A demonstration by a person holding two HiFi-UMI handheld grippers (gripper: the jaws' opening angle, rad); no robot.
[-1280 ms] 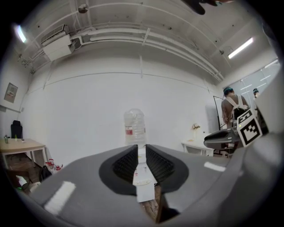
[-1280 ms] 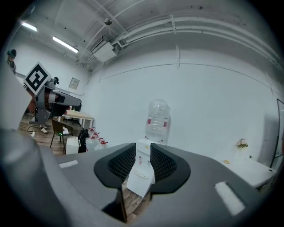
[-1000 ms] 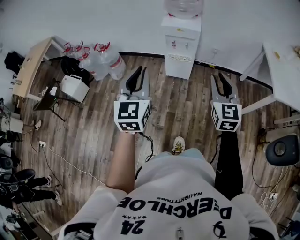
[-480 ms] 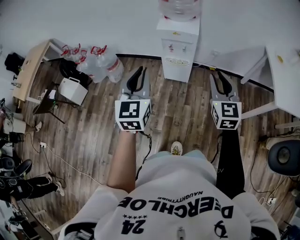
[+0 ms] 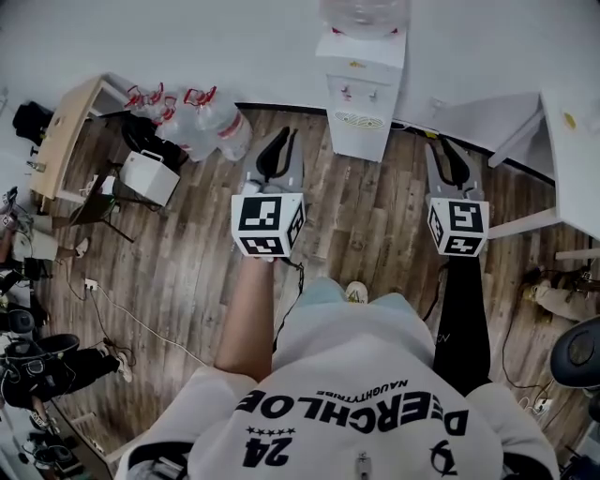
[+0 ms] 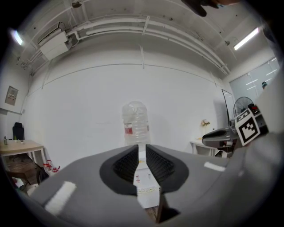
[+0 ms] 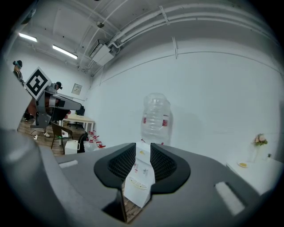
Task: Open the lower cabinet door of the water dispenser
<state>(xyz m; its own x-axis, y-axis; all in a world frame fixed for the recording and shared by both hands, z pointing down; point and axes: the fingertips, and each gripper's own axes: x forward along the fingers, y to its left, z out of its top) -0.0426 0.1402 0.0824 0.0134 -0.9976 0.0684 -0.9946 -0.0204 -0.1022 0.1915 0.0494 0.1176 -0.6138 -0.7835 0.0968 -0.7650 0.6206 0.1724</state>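
Both tongs short of the water dispenser, empty.
Water dispenser [image 5: 364,98] against the wall, bottle [image 5: 366,14] on top. Left gripper [image 5: 275,155] and right gripper [image 5: 453,164] hover in front of it, one to each side, well apart from it. Each pair of jaws is narrowly parted with nothing between. Lower cabinet door [image 6: 147,198] looks closed, though small in view.
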